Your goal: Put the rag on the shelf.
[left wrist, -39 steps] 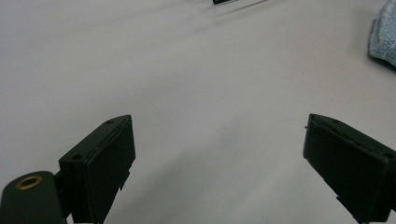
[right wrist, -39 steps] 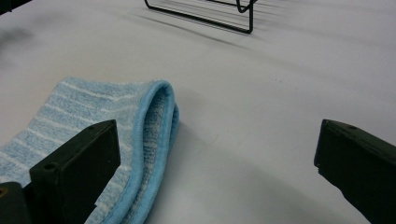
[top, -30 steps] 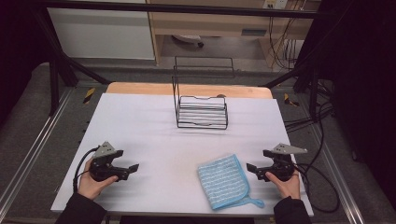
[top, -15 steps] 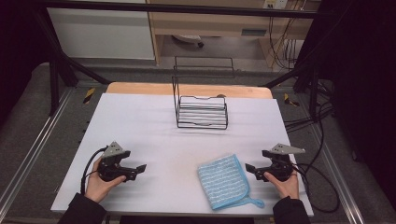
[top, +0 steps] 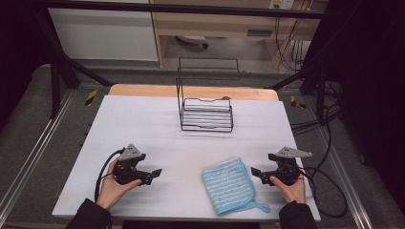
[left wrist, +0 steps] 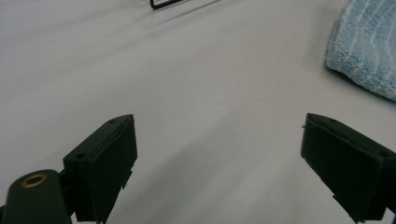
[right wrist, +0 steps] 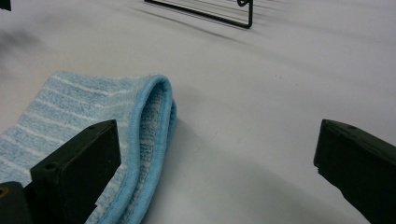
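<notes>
A folded blue striped towel [top: 228, 185] lies on the white table [top: 157, 129] at the front right, its hanging loop [top: 258, 206] trailing toward the near edge. My right gripper [top: 254, 172] rests just right of the towel, jaws wide open and empty; in the right gripper view the towel's folded edge [right wrist: 154, 121] lies beside the left jaw. My left gripper [top: 153, 175] sits at the front left, open and empty, pointing right toward the towel [left wrist: 366, 44], well short of it.
A black wire rack [top: 207, 114] stands at the middle back of the table; its base bars show in the left gripper view [left wrist: 163, 3] and the right gripper view [right wrist: 219, 16]. Cables [top: 317, 129] hang off the right side. A wooden board edge [top: 143, 90] runs along the back.
My left gripper has slid rightward across the table toward the towel. The right gripper has edged slightly left toward the towel. The towel and rack have not moved.
</notes>
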A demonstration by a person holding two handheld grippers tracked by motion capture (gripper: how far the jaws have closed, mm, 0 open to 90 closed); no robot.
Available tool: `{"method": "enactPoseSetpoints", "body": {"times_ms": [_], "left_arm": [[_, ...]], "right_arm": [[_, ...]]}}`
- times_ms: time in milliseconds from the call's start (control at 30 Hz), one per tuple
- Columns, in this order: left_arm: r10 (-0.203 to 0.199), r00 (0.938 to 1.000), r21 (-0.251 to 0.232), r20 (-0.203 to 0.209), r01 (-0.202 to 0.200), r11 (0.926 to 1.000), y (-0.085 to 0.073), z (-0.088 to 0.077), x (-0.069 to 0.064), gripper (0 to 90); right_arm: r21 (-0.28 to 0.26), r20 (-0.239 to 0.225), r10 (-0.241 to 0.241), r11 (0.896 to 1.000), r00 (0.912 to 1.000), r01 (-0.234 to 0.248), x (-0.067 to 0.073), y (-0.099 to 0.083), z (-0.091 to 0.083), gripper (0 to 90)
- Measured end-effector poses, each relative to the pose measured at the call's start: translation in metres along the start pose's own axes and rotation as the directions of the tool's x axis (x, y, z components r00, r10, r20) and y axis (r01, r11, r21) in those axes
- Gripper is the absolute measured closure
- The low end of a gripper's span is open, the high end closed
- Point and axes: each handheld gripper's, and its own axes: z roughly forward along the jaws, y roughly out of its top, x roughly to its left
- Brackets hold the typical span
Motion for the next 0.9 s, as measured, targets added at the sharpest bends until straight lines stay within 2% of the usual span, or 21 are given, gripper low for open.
{"method": "enactPoseSetpoints", "body": {"times_ms": [100, 367, 900], "left_arm": [[0.014, 0.9999, 0.01, 0.003, -0.014, 0.9999, 0.006, 0.005, -0.008, 11.1], [0.004, 0.9988, -0.003, 0.05, -0.004, 1.0, 0.028, 0.019, -0.03, 14.6], [-0.019, 0.9942, 0.039, 0.106, 0.015, 0.9991, 0.055, 0.065, -0.067, 28.2]], "right_arm": [[0.004, -0.001, 0.001, 1.0, 1.0, -0.001, 0.001, 0.0, 0.0, 1.3], [0.006, -0.004, -0.004, 1.0, 1.0, 0.004, 0.002, 0.0, 0.001, 1.4], [0.014, -0.002, -0.008, 1.0, 1.0, 0.008, 0.002, 0.0, 0.003, 1.5]]}}
